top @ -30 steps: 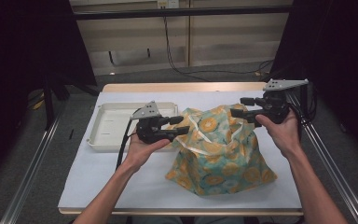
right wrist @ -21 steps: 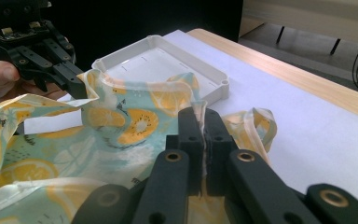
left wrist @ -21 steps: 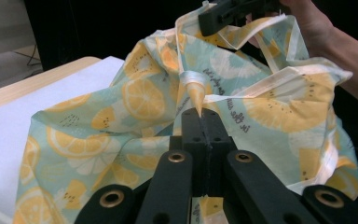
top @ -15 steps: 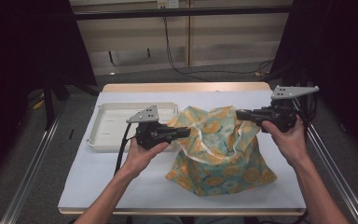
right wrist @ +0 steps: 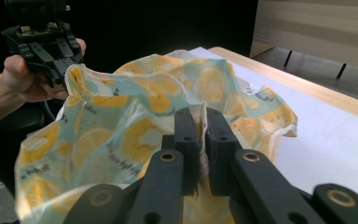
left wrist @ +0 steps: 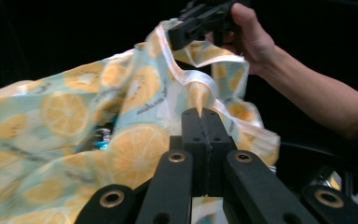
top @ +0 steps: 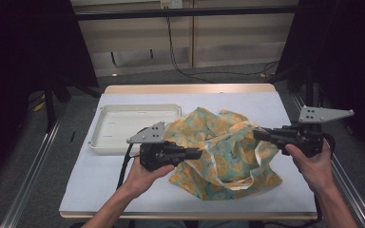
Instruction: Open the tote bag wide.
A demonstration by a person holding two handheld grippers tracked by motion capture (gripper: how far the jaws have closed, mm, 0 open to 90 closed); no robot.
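Lemon-print cloth bag (top: 223, 147) — light, limp, likely sags; best held at the hem. Left gripper (top: 197, 153) and right gripper (top: 258, 135) both pinch its rim.

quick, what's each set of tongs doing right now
Left tongs: closed on the edge of the lemon-print cloth bag.
Right tongs: closed on the bag's opposite edge, pulling its mouth open.

Small script print on the fabric bag (left wrist: 154, 106) is too blurred to read.
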